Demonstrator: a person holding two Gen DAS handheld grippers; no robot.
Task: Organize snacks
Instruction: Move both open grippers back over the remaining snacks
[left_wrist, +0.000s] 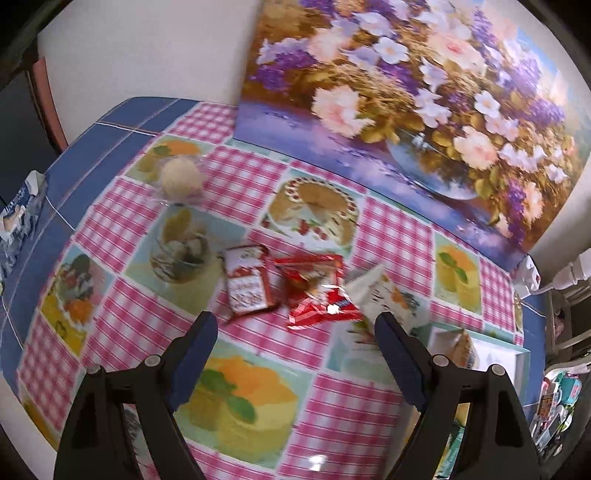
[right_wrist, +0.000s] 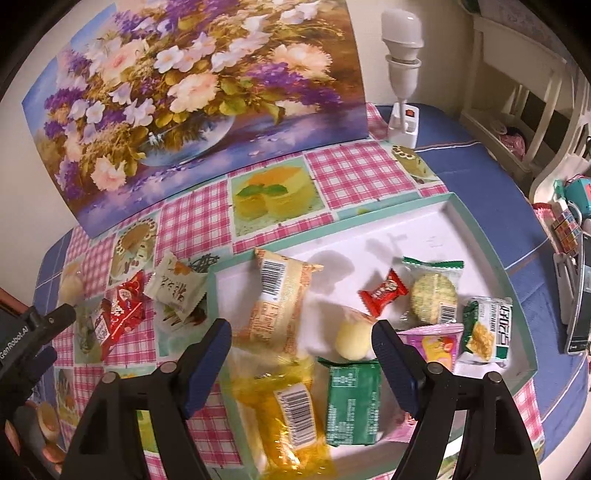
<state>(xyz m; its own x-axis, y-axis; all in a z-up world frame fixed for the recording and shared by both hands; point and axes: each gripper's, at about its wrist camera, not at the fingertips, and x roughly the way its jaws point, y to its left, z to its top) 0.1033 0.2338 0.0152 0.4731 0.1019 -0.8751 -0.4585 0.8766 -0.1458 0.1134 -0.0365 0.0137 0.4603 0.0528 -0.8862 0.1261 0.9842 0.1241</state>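
While both sets of fingers are spread and hold nothing, this reads as mid-sort: tray part filled, a few snacks left loose on the bench.

Left gripper (left_wrist: 297, 326): fingers wide apart, hovering over the bench, aimed at the loose cluster just ahead. Nearest between the tips is the red crinkled wrapper (left_wrist: 319, 295); the red-and-white packet (left_wrist: 248, 282) is just beside it toward the bench's left edge, the white sachet (left_wrist: 380, 291) touching or overlapping it on the tray side. Further out: a clear pack of dark pieces (left_wrist: 181, 254), then a pale round cake in clear wrap (left_wrist: 181, 177) toward the back left corner.

Right gripper (right_wrist: 301, 338): fingers wide apart above the tray (right_wrist: 480, 221), over the near end. Under it the yellow clear bag (right_wrist: 284, 406), green packet (right_wrist: 352, 398), pale round bun (right_wrist: 352, 338); more packs toward the tray's right edge.

Judgement: next is a left pick. Drop onto the red crinkled wrapper, close on it alone, carry it to the tray's bare far end. Risk: overlap with the sachet, foil slips.
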